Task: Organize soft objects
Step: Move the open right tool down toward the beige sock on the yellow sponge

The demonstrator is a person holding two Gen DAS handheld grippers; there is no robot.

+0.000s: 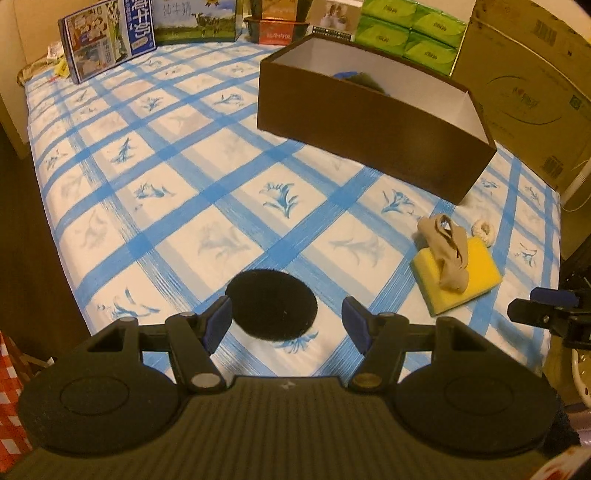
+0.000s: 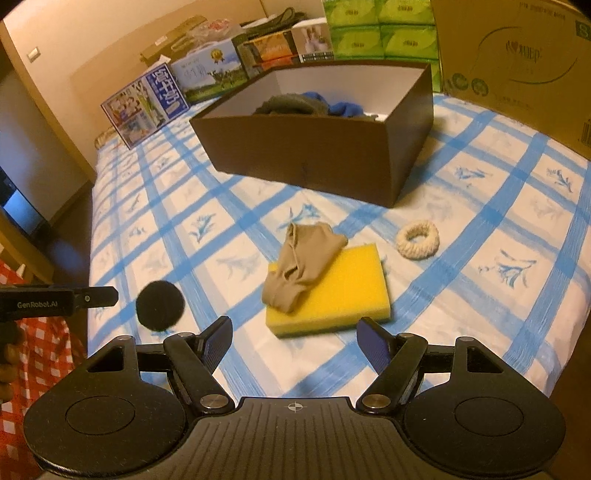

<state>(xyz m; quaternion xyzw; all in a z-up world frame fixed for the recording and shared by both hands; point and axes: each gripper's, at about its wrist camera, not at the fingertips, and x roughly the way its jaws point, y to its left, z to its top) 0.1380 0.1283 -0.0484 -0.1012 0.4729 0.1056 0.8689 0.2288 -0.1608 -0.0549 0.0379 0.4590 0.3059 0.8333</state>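
A black round pad (image 1: 271, 304) lies on the blue-checked cloth right in front of my open, empty left gripper (image 1: 286, 325); it also shows in the right wrist view (image 2: 160, 305). A beige sock (image 2: 301, 267) lies across a yellow sponge (image 2: 340, 295) just ahead of my open, empty right gripper (image 2: 295, 339). A cream scrunchie (image 2: 417, 239) lies to the sponge's right. A brown box (image 2: 314, 147) behind them holds grey and blue soft items (image 2: 306, 105). The sock (image 1: 445, 254), sponge (image 1: 476, 273) and box (image 1: 369, 125) show in the left view too.
Milk cartons (image 1: 110, 37), green tissue packs (image 1: 410, 29) and a large cardboard box (image 1: 532, 92) line the back and right of the table. The table's near edge runs just under both grippers. The right gripper's tip (image 1: 543, 314) shows at the right edge.
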